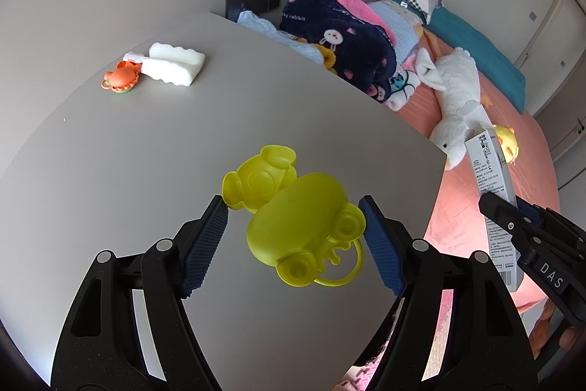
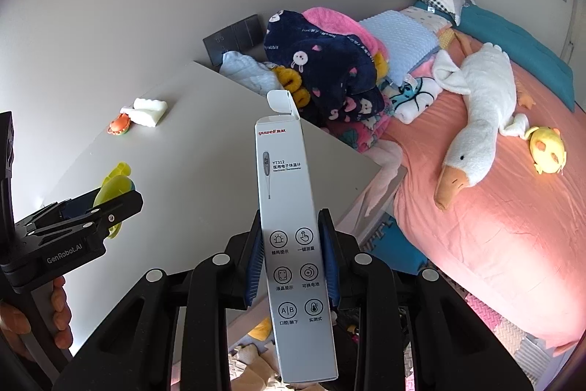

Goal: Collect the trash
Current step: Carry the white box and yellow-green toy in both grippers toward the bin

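pickup step complete: left gripper (image 1: 293, 226) clamps the yellow toy case (image 1: 296, 218), right gripper (image 2: 293, 259) grips the thermometer box (image 2: 293, 226); next, carry both to a bin, none visible.

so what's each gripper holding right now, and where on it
The right gripper clamps the tall white cardboard thermometer box by its long side edges, below the middle. The left gripper grips the yellow-green plastic bear-shaped case across its opposite sides.

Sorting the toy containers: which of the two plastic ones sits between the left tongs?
The yellow bear-shaped container, lying open between the left tongs near the table's front edge. The orange container lies far back beside the white sponge.
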`<state>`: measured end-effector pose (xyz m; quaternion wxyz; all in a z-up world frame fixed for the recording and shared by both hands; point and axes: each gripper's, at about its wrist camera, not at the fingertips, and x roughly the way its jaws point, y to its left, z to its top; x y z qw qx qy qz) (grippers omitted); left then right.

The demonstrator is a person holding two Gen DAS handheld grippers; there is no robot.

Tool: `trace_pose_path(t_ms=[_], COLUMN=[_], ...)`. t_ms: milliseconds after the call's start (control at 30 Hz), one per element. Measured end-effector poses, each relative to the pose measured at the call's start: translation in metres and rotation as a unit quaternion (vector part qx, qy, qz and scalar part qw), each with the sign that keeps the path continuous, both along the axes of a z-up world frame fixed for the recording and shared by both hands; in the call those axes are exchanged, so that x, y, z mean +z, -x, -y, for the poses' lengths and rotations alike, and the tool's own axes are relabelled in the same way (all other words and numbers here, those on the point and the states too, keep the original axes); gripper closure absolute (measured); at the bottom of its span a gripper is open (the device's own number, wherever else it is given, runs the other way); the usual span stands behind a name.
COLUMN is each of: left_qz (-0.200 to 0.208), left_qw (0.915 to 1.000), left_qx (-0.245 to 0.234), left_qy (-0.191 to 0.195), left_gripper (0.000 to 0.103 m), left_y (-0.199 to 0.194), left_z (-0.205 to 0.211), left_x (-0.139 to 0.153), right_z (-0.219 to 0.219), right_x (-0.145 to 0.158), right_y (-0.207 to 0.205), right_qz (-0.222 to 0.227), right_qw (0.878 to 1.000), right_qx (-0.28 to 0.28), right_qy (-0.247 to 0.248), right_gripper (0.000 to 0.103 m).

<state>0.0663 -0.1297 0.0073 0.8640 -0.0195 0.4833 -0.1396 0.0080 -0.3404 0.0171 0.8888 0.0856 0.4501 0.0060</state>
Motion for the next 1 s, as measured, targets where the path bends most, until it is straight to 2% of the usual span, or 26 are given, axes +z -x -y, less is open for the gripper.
trace_pose_path(t_ms=[667,1000], left_qz=[0.002,0.005], left_qw=[0.9973,0.9918], left_qx=[-0.074,-0.127], left_qy=[-0.002,-0.012], left_gripper=[0.032,0.032], left_y=[0.052,0.077], left_z=[0.067,0.111], left_x=[0.005,0.004], right_z=[0.059,0.096], right_x=[0.004,0.005], right_y=[0.066,0.100], right_qz=[0.007,0.008], right_qw=[0.998,0.996], right_qx=[-0.055,-0.089], right_qy=[-0.006,-0.006], right_gripper=[0.073,0.073])
